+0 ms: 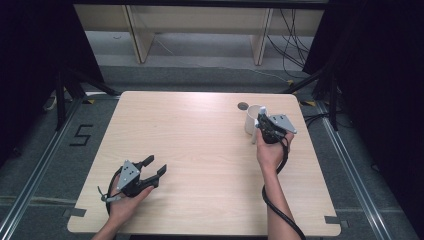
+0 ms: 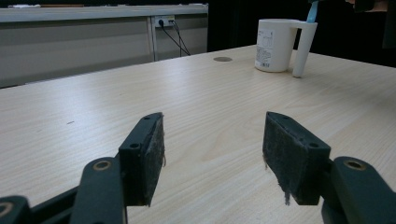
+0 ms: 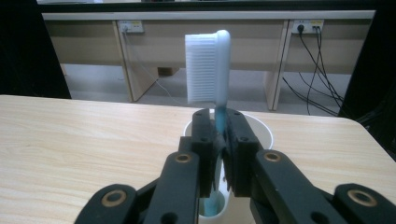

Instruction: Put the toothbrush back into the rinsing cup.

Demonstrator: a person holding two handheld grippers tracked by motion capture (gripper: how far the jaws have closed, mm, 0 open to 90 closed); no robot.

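A white cup stands at the table's far right, with a hollow tube handle reaching down to the tabletop. A toothbrush with a blue stem and white bristles stands upright, its lower end inside that tube. My right gripper is shut on the blue stem, just above the cup's rim. In the high view the right gripper hangs at the cup's near side. My left gripper rests low near the front left, open, nothing between its pads. The cup lies far ahead of it.
A small round hole is set in the table just behind the cup. Wooden furniture legs and loose cables stand on the floor beyond the far edge. The right gripper's cable trails along the forearm.
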